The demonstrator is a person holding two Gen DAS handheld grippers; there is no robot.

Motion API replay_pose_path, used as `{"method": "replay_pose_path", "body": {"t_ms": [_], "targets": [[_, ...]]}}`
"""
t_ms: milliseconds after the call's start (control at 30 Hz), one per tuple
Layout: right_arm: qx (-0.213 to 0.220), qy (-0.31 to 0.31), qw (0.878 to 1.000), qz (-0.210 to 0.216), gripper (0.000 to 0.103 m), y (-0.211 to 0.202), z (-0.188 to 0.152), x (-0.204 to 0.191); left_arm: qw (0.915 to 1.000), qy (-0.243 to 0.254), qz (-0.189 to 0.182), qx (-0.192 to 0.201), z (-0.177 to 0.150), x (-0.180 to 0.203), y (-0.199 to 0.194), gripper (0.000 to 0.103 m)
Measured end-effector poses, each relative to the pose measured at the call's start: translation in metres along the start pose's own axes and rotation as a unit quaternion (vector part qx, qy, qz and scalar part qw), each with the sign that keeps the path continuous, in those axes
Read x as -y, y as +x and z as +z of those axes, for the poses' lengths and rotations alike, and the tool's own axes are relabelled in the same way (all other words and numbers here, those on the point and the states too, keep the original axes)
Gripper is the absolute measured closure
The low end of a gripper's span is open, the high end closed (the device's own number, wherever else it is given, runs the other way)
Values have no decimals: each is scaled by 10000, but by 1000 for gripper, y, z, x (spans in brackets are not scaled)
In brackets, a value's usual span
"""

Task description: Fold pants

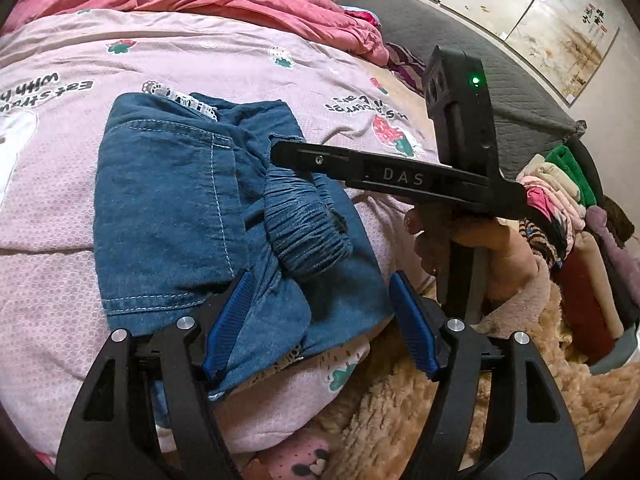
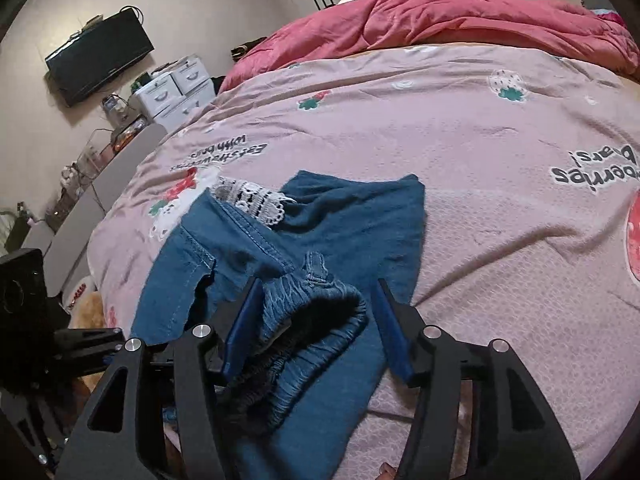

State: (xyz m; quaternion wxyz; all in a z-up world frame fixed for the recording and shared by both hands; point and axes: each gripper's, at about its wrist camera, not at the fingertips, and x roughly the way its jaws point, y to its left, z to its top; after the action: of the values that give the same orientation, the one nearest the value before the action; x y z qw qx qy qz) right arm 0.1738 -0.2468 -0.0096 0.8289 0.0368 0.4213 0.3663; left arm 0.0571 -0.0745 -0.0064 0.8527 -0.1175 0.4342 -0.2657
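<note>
Blue pants (image 1: pixel 192 200), bundled on the bed (image 1: pixel 60 208), are straddled by both wide-open, empty claws; the waistband at 6 o'clock could be snagged and the fold undone.

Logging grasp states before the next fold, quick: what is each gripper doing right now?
Left gripper: open, fingers straddling the blue pants, gripping nothing.
Right gripper: open, fingers either side of the pants' elastic waistband.

"DAS" stands on the right gripper (image 1: pixel 394 178); the pink bedspread (image 1: pixel 224 60) reads, upside down, "Eat straw… with b…".
</note>
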Motion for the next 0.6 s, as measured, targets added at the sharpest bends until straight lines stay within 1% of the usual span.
{"method": "replay_pose_path", "body": {"t_ms": [100,167,200,267,333,467,500,600], "targets": [[8,31,10000,-78,48,2,-1,-1,10000,17,24,-1,-1,1,-3,41],[123,-49,9999,-107,47,-2,1,-6,10000,4,37,15,0,1,-7,41],[183,-34,9998,-106,45,-7,1,-8,10000,-15,31,42,0,1,-11,40],[381,31,9992,-76,45,-22,1,-10,9999,-31,-7,109,2,1,-19,38],[521,75,9985,-139,44,-33,1,-11,9999,-30,20,168,2,1,-24,37],[684,119,9973,-255,39,-52,-4,-16,9996,-69,100,259,3,-2,-34,33],[720,114,9970,-277,36,-57,-5,-18,9995,-75,125,285,4,-3,-36,33],[809,85,9960,-373,34,-69,-12,-26,9991,-101,180,360,4,-6,-42,32]]}}
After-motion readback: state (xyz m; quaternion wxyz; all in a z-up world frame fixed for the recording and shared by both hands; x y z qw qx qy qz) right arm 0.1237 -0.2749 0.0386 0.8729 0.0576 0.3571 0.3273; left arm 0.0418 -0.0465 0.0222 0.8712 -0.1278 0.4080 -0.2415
